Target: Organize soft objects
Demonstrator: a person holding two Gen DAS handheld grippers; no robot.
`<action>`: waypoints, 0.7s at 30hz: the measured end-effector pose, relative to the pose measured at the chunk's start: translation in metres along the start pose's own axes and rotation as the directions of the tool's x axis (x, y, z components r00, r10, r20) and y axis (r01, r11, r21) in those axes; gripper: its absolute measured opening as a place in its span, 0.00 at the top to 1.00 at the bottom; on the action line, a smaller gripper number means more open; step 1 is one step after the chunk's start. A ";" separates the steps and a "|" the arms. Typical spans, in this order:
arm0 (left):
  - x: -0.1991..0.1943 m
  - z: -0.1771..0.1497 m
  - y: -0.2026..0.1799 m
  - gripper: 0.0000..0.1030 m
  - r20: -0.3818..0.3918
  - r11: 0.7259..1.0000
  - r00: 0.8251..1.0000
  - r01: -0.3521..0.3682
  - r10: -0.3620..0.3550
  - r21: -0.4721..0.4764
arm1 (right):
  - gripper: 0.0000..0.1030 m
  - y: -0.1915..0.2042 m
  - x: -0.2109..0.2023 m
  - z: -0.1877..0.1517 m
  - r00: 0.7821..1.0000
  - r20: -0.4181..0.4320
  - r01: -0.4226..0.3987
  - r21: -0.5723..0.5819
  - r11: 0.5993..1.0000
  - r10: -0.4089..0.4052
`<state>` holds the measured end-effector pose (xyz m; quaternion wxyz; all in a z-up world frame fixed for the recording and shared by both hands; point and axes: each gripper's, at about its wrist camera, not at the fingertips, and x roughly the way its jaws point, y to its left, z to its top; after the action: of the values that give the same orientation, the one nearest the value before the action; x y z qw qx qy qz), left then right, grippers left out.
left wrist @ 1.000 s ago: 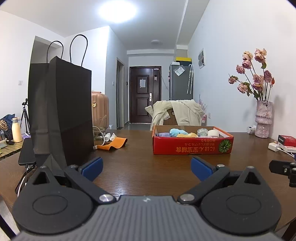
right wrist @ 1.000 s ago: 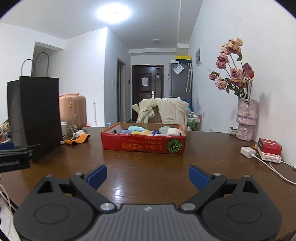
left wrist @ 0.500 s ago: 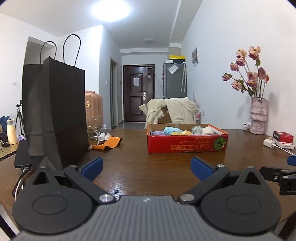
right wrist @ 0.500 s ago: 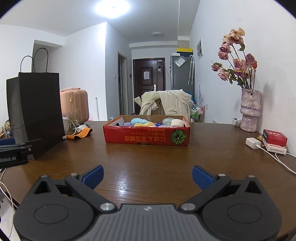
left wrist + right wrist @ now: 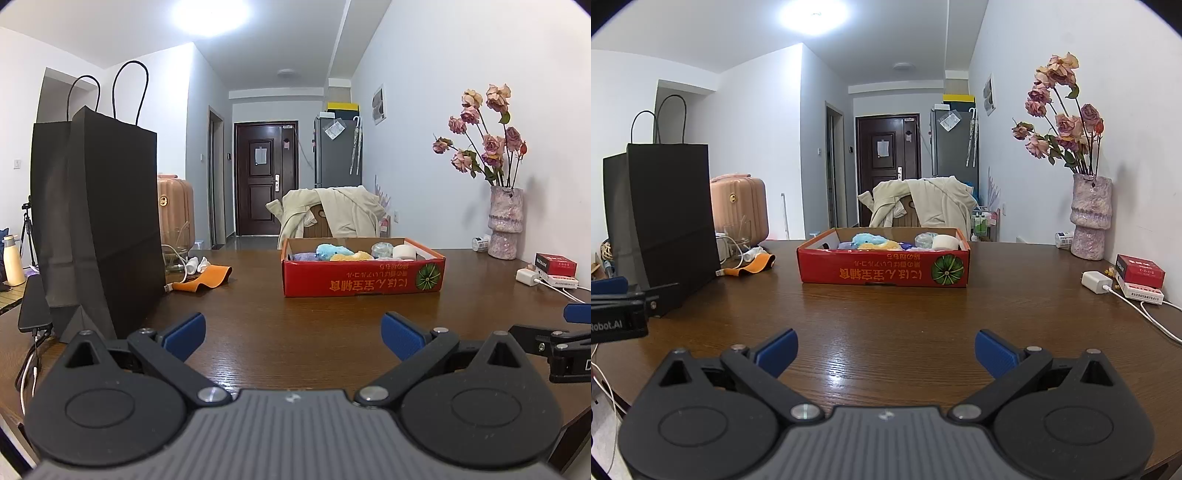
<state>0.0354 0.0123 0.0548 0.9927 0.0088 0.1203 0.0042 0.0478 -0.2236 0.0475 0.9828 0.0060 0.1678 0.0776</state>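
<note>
Hovering above wooden table (image 5: 886,317), left gripper (image 5: 291,334) and right gripper (image 5: 886,350) both spread wide, pinching nothing, facing red box (image 5: 884,271) of soft toys (image 5: 873,242).

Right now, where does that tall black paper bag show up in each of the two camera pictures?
Left wrist view: the black paper bag stands close on the left side, large, its handles reaching high.
Right wrist view: the same bag is at the far left, smaller and farther off.
Shared landmark: the red cardboard box of soft toys on the table, right of the bag in both.
</note>
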 end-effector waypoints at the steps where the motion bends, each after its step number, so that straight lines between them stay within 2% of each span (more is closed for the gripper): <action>1: 0.000 0.000 0.000 0.00 0.000 1.000 1.000 0.001 -0.001 0.001 | 0.01 0.000 0.000 0.000 1.000 0.001 0.000 0.000 1.000 0.000; 21: 0.000 0.000 -0.001 0.00 0.005 1.000 1.000 0.001 -0.001 0.004 | 0.00 0.000 -0.001 -0.001 1.000 0.007 -0.001 0.008 1.000 0.001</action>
<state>0.0353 0.0114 0.0548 0.9929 0.0109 0.1181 0.0036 0.0469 -0.2236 0.0467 0.9833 0.0102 0.1644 0.0773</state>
